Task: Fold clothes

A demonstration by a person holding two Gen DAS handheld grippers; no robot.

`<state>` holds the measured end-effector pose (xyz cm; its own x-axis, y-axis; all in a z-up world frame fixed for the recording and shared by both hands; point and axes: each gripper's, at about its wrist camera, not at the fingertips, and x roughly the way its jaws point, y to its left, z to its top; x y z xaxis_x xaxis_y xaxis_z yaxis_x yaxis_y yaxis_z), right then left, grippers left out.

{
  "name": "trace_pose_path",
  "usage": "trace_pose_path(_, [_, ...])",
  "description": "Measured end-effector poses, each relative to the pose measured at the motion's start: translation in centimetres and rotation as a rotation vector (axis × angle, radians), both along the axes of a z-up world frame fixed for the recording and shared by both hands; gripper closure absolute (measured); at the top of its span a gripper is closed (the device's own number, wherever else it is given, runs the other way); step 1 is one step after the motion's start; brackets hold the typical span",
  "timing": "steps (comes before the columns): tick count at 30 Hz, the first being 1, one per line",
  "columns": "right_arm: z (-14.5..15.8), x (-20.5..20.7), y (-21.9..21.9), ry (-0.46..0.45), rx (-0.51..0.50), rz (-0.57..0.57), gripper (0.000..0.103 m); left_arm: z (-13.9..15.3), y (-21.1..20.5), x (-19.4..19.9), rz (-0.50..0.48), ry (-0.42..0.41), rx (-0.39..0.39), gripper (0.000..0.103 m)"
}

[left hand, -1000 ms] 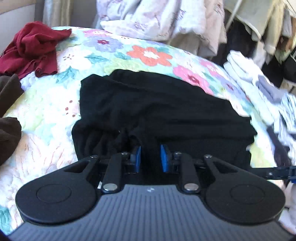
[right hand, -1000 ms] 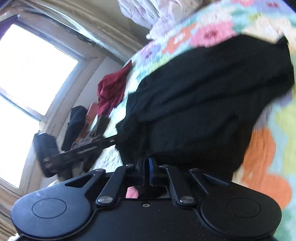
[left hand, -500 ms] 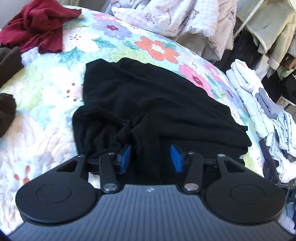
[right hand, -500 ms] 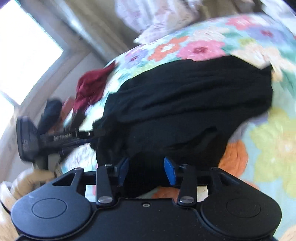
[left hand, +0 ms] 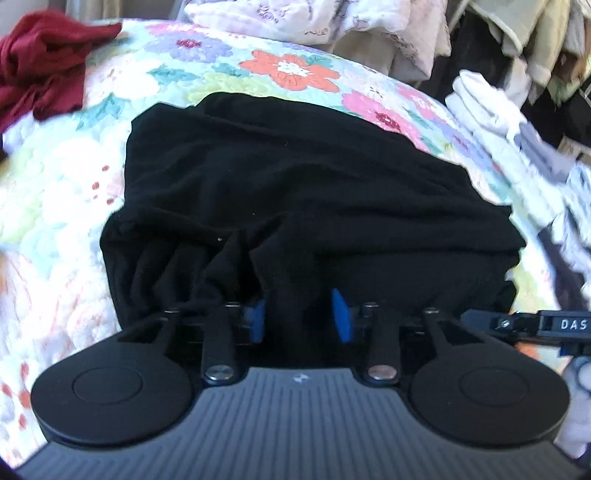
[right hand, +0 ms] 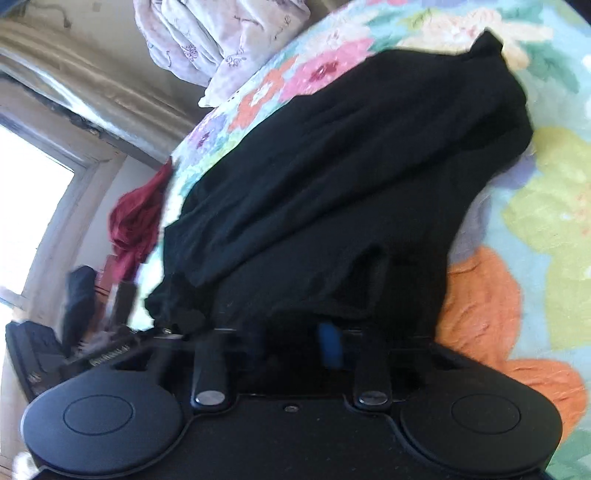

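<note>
A black garment (left hand: pixel 303 206) lies folded over on the floral quilt (left hand: pixel 66 192); it also shows in the right wrist view (right hand: pixel 351 177). My left gripper (left hand: pixel 298 314) is open, its blue pads apart around the garment's near bunched edge. My right gripper (right hand: pixel 295 343) is open at the garment's near edge on the other side; one blue pad (right hand: pixel 330 343) shows, the other is blurred and hidden by cloth. The right gripper's tip (left hand: pixel 535 325) shows at the left wrist view's right edge.
A dark red garment (left hand: pixel 44 70) lies crumpled at the quilt's far left, also in the right wrist view (right hand: pixel 136 225). Pale bedding (left hand: pixel 314 26) is piled behind. White and grey clothes (left hand: pixel 517 122) lie at the right. A window (right hand: pixel 26 206) is at left.
Both grippers have opened: the left pads spread wider, and the right went from shut to open. The garment has settled down onto the quilt, folded over.
</note>
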<state>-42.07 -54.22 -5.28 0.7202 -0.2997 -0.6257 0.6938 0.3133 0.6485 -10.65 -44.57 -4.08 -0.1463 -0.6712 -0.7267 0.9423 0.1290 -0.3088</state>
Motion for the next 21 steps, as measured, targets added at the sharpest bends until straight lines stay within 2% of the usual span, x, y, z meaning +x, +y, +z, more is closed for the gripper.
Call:
trace_pose_path(3, [0.2,-1.1,0.7,-0.059,-0.030,-0.016,0.094,0.4,0.5,0.7,0.023,0.049,-0.022,0.095])
trace_pose_path(8, [1.8,-2.6,1.9,-0.203,-0.109,-0.041,0.094,1.9,1.6,2.1,0.068,0.123,-0.094,0.095])
trace_pose_path(13, [2.9,-3.4,2.0,-0.273,-0.170,-0.053,0.094,2.3,1.8,2.5,0.075,0.150,-0.117,0.096])
trace_pose_path(15, [3.1,-3.5,1.7,-0.285,-0.185,-0.054,0.094,2.1,1.6,2.5,0.073,0.162,-0.113,0.096])
trace_pose_path(18, [3.0,-3.5,1.6,-0.235,-0.206,-0.060,0.094,1.7,1.2,2.6,0.073,0.168,-0.101,0.096])
trace_pose_path(21, [2.2,-3.7,1.4,-0.249,-0.191,-0.062,0.094,1.5,0.9,2.7,0.079,0.173,-0.106,0.096])
